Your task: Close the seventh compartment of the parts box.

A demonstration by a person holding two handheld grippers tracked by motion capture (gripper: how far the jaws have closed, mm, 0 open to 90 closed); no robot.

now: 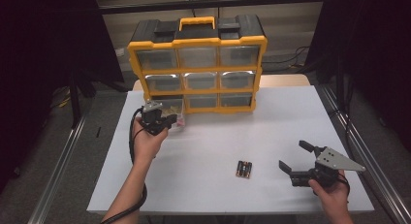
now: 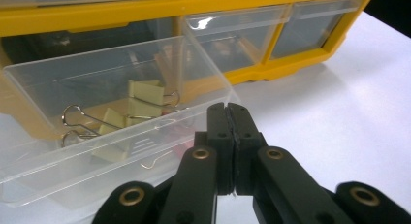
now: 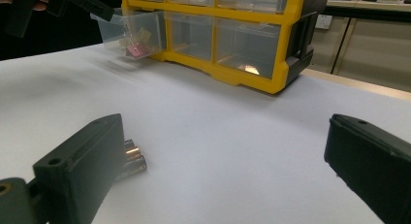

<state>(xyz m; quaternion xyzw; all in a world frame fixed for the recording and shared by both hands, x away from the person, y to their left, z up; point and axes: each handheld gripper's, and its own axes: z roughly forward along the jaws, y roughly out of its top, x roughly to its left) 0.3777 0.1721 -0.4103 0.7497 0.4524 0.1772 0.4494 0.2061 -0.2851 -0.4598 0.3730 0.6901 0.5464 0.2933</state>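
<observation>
A yellow and black drawer organizer [image 1: 198, 64] stands at the back of the white table [image 1: 271, 132]. Its bottom-left clear drawer [image 1: 173, 109] is pulled out and holds pale yellow binder clips [image 2: 145, 95] and a pink one [image 3: 134, 50]. My left gripper [image 1: 169, 120] is at the drawer's front right corner [image 2: 213, 93], jaws pressed together [image 2: 228, 115] with nothing seen between them. A small pack of batteries [image 1: 244, 168] lies on the table. My right gripper [image 1: 294, 155] rests open to their right, with the batteries [image 3: 130, 161] beside its left jaw.
The other organizer drawers [image 1: 237, 78] are closed, and one at the bottom right [image 3: 247, 44] holds a small shiny item. The table's right edge [image 1: 339, 132] borders a metal rail. Dark curtains hang on both sides.
</observation>
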